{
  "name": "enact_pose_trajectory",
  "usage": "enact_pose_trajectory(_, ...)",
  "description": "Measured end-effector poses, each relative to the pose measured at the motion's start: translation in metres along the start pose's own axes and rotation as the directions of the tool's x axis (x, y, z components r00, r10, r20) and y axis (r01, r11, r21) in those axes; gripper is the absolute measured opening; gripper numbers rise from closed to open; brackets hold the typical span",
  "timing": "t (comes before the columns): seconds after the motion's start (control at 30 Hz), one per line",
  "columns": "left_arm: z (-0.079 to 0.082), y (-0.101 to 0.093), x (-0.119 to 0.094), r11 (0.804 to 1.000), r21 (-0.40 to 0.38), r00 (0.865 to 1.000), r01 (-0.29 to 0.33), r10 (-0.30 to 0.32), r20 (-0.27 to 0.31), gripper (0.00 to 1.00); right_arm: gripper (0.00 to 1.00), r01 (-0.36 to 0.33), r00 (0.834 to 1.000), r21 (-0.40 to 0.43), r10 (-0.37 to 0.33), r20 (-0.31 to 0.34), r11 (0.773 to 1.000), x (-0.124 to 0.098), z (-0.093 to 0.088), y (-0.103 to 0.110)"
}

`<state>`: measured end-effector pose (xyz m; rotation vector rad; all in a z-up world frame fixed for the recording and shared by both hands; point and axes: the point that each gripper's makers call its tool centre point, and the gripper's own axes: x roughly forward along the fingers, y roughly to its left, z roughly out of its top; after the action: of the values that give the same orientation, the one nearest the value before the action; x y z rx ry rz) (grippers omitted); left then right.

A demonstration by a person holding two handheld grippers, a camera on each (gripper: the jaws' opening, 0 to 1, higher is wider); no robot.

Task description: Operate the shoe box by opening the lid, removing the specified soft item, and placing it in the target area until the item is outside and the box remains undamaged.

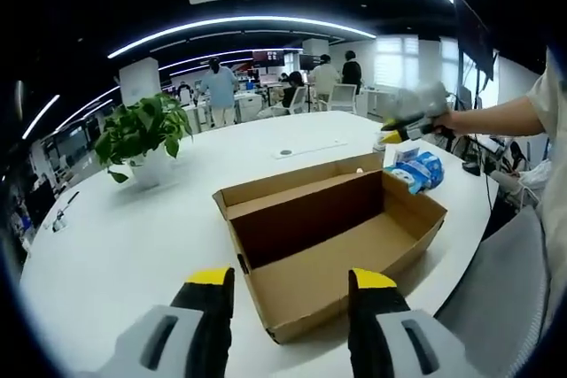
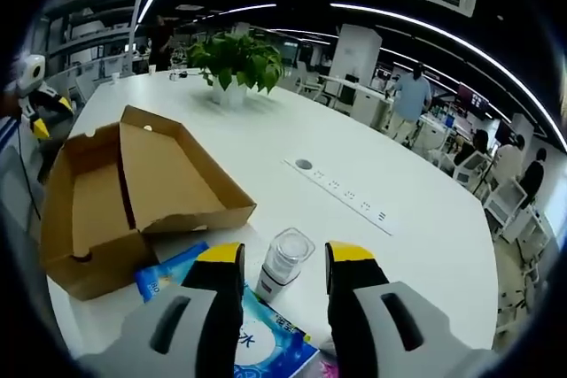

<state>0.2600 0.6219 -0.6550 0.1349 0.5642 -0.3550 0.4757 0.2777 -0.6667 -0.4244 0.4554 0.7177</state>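
The brown cardboard shoe box (image 1: 328,236) lies open and empty on the white table, its lid flap folded back. My left gripper (image 1: 292,282) is open just short of the box's near corner. Two blue soft packs (image 1: 418,171) lie on the table outside the box's far right side. A person's hand holds my right gripper (image 1: 394,135) above them. In the right gripper view, my right gripper (image 2: 285,258) is open over a blue pack (image 2: 266,347), with a small clear bottle (image 2: 285,258) standing between its tips. The box (image 2: 124,192) is to the left, and another blue pack (image 2: 168,276) lies beside it.
A potted green plant (image 1: 146,135) stands at the back of the round white table (image 1: 115,236). A row of sockets (image 2: 341,188) is set into the tabletop. A grey chair (image 1: 496,289) stands at the table's right edge. People and desks are far behind.
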Motion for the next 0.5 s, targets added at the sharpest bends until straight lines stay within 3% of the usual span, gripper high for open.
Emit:
enact_pose_trajectory(0.23, -0.016, 0.017, 0.004, 0.994, -0.064, 0.994, -0.085, 0.080, -0.075, 0.34, 0.40, -0.043, 0.999, -0.028, 0.043, -0.019, 0.999, -0.003, 0.010, 0.013)
enact_pose_trajectory(0.4, -0.028, 0.023, 0.010, 0.985, -0.131, 0.988, -0.110, 0.094, -0.121, 0.30, 0.42, -0.081, 0.997, -0.053, 0.080, -0.018, 0.995, -0.003, 0.025, 0.024)
enact_pose_trajectory(0.5, -0.034, 0.024, 0.015, 0.985, -0.121, 0.985, -0.119, 0.102, -0.142, 0.30, 0.41, -0.110, 0.994, -0.065, 0.109, -0.019, 0.992, -0.001, 0.033, 0.033)
